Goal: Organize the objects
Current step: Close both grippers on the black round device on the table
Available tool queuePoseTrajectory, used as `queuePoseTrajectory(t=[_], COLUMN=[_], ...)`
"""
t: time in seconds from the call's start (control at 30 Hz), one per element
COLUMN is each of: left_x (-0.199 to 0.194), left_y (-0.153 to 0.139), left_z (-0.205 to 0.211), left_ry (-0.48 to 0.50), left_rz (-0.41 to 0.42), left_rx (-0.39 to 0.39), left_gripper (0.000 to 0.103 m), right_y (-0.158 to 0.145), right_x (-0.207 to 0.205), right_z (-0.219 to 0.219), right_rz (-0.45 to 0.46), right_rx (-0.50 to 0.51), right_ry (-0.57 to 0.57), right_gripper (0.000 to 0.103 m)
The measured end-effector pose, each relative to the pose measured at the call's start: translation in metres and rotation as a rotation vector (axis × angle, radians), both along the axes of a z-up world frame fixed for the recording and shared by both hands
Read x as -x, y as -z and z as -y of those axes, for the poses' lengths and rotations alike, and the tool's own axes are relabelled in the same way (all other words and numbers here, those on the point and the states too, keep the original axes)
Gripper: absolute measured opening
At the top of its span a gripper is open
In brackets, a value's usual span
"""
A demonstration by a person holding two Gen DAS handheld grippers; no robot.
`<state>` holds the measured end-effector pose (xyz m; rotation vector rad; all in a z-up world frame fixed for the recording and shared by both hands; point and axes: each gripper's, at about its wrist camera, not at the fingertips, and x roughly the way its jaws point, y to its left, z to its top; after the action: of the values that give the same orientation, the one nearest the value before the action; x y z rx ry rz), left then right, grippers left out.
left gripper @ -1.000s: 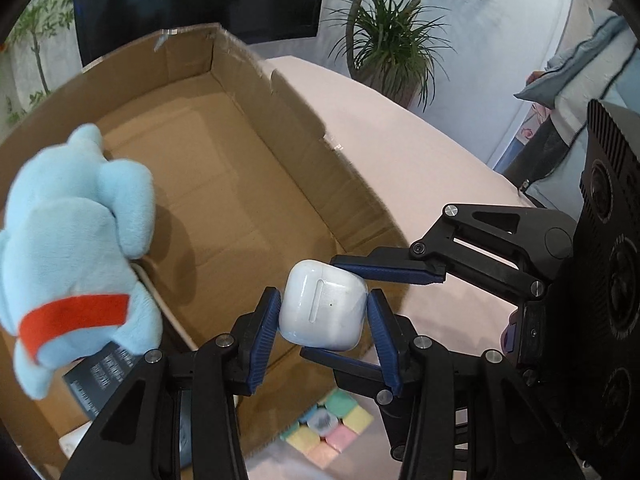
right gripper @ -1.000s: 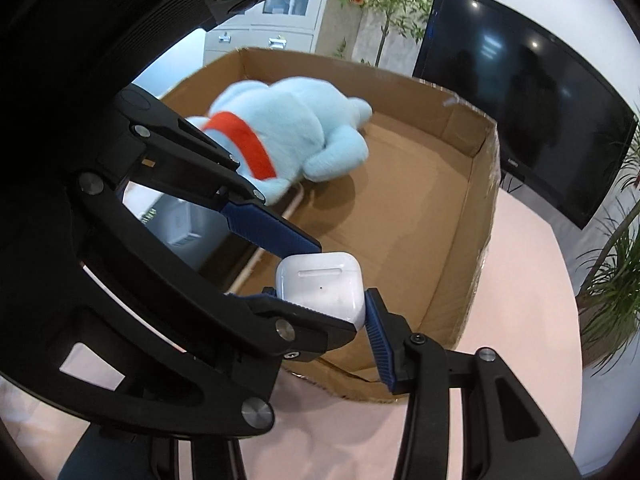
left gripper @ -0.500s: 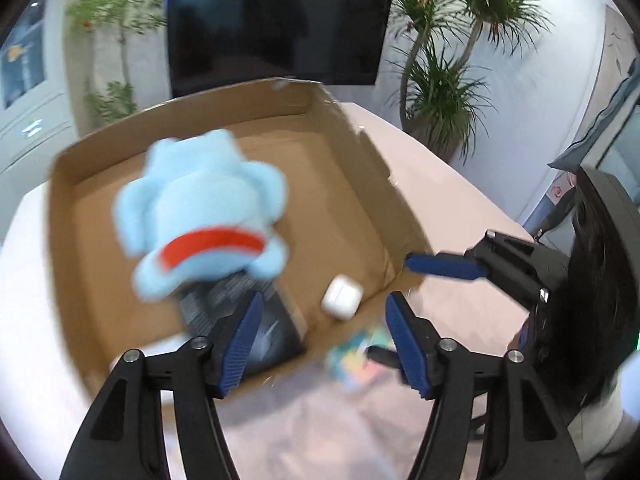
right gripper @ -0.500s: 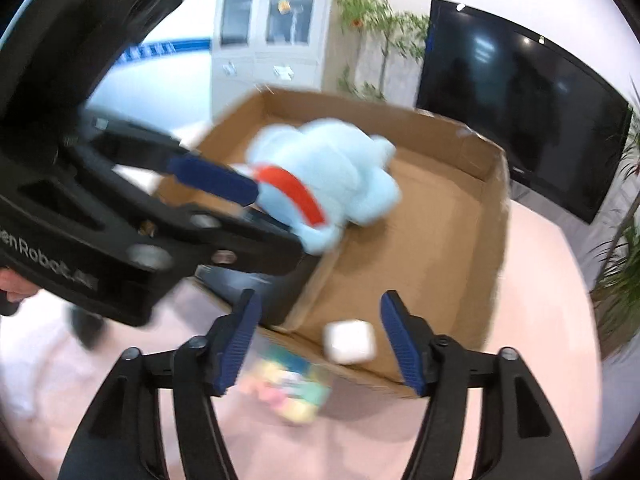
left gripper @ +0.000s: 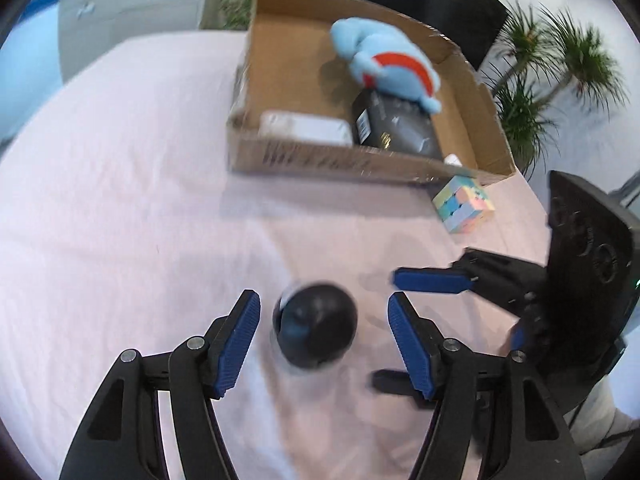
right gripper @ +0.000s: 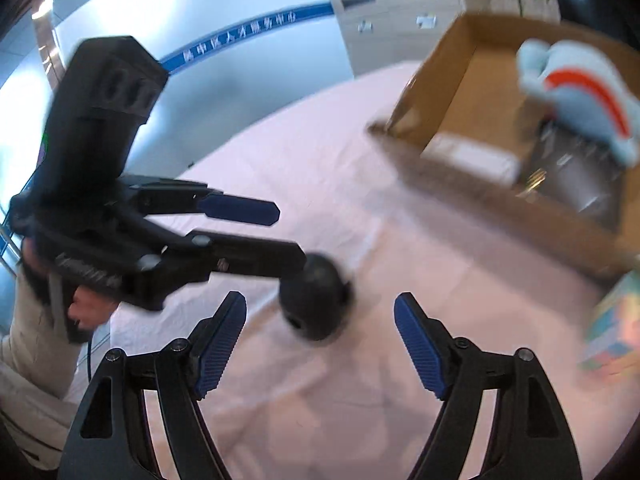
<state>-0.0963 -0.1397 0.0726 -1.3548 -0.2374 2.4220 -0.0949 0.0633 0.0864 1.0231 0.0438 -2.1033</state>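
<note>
A black round object (left gripper: 315, 325) sits on the pink tablecloth, between the fingers of my open left gripper (left gripper: 322, 338); it also shows in the right wrist view (right gripper: 314, 300). My right gripper (right gripper: 320, 340) is open and empty, just right of the object. The cardboard box (left gripper: 320, 158) holds a blue plush toy (left gripper: 390, 62), a black package (left gripper: 394, 126), a white box (left gripper: 304, 128) and the white earbud case (left gripper: 452, 159). A pastel puzzle cube (left gripper: 464, 204) stands on the cloth outside the box's near right corner.
The pink tablecloth (left gripper: 120, 184) spreads left of the box. Potted plants (left gripper: 560, 64) and a dark screen stand behind the table. White cabinets (right gripper: 384, 4) are at the back.
The left gripper let go of the earbud case, which now lies in the box. Both grippers pulled back from the box and dropped to the black round object.
</note>
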Motion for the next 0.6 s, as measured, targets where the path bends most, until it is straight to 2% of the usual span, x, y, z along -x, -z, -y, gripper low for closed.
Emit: queuePoseTrajectory(t=[0.13, 0.23, 0.27, 0.37, 0.4, 0.6], left_x=[0.001, 0.007, 0.008, 0.008, 0.006, 0.009], left_y=[0.024, 0.037, 0.039, 0.043, 0.043, 0.045], left_z=[0.003, -0.003, -0.003, -0.011, -0.014, -0.02], left_ry=[-0.037, -0.048, -0.049, -0.037, -0.027, -0.035], left_rz=[0.048, 0.073, 0.073, 0.067, 0.057, 0.035], left_rx=[-0.009, -0.004, -0.005, 0.026, 0.03, 0.029], left_gripper=[0.066, 0.066, 0.066, 0.064, 0.058, 0.058], right_y=[0.022, 0.03, 0.032, 0.037, 0.038, 0.039], right_x=[0.008, 0.013, 0.015, 0.015, 0.017, 0.016], right_z=[0.028, 0.037, 0.038, 0.043, 0.045, 0.044], right_rz=[0.018, 0.029, 0.034, 0.037, 0.039, 0.016], right_rx=[-0.066, -0.05, -0.044, -0.06, -0.066, -0.08], right_ry=[0.044, 0.074, 0.084, 0.097, 0.095, 0.101], right_gripper=[0.076, 0.076, 0.075, 0.062, 0.059, 0.059])
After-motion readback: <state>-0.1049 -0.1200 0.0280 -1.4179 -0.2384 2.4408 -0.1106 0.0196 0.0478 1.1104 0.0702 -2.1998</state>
